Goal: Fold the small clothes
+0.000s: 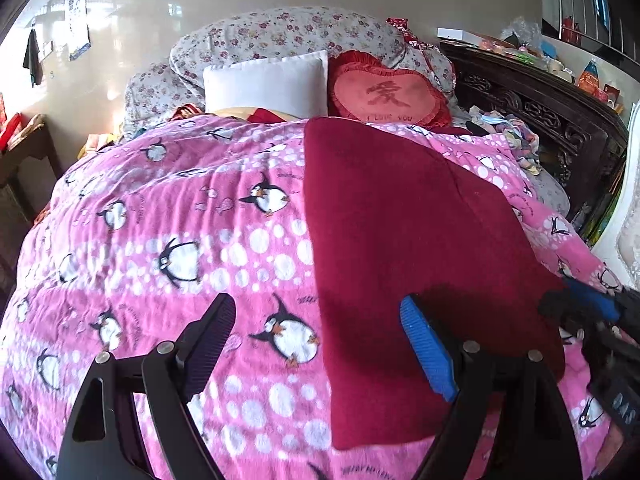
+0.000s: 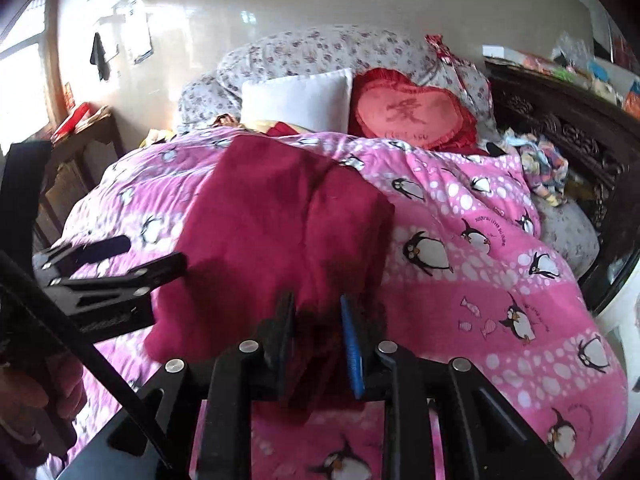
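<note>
A dark red fleece garment lies lengthwise on the pink penguin blanket. My left gripper is open and empty, hovering over the garment's near left edge; its blue finger is above the cloth. In the right wrist view my right gripper is shut on the near right edge of the garment, bunching the cloth between its pads. The left gripper shows at the left of that view, and the right gripper shows at the right edge of the left wrist view.
A white pillow, a red heart cushion and a floral duvet lie at the bed's head. Loose clothes are piled by the carved dark headboard on the right. A wooden table stands at the left.
</note>
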